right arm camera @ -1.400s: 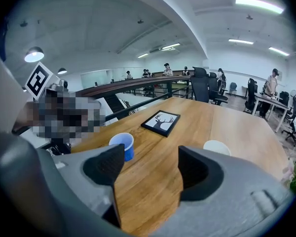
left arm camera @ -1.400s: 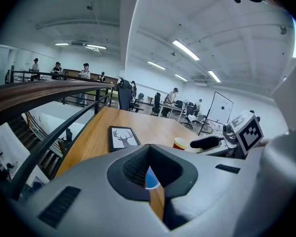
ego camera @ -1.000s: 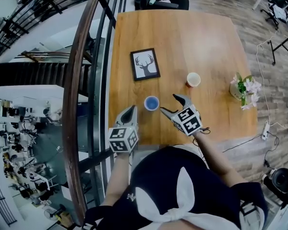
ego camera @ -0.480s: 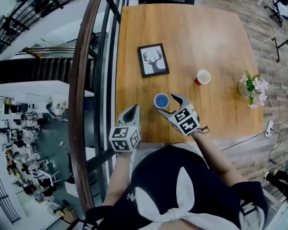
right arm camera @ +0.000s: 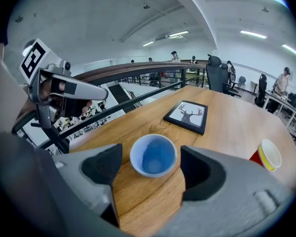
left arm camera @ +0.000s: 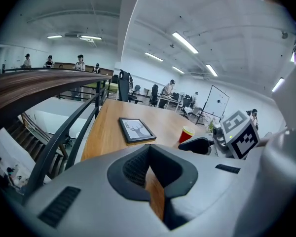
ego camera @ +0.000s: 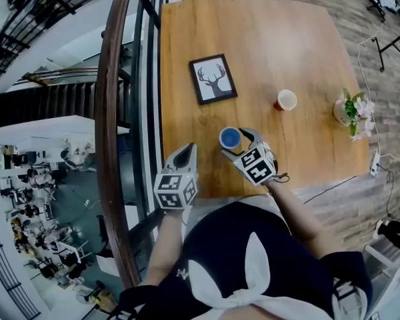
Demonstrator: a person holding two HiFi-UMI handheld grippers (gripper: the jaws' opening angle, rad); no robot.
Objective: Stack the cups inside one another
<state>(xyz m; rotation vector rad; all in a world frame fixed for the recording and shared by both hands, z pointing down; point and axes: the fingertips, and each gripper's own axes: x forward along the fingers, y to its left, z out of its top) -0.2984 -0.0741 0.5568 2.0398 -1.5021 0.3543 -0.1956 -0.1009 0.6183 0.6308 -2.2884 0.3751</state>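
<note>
The right gripper [ego camera: 239,145] has its jaws spread and opening wider, with the blue cup [right arm camera: 153,155] standing upright between them. Neither pad touches its wall. The cup is empty, mouth up, and bare wood shows on both sides of it inside the jaws.

The red cup [ego camera: 286,101] stands upright ahead of that gripper and off to its right, well apart. Its pale inside looks empty too.

The left gripper [ego camera: 185,153] has its jaws pressed together on nothing. It hovers to the left of the right gripper, over the table's [ego camera: 287,39] near left corner, just beside the dark railing [ego camera: 110,112] that runs along that side — little room there.

The blue cup sits close to the table's near edge, right in front of the person. Straight ahead of the right gripper, past the blue cup, lies a framed deer picture [ego camera: 214,79], flat on the wood. Between the two cups the tabletop is open wood. Far to the right of the right gripper, near the right edge, stands a small vase of flowers [ego camera: 350,111].
</note>
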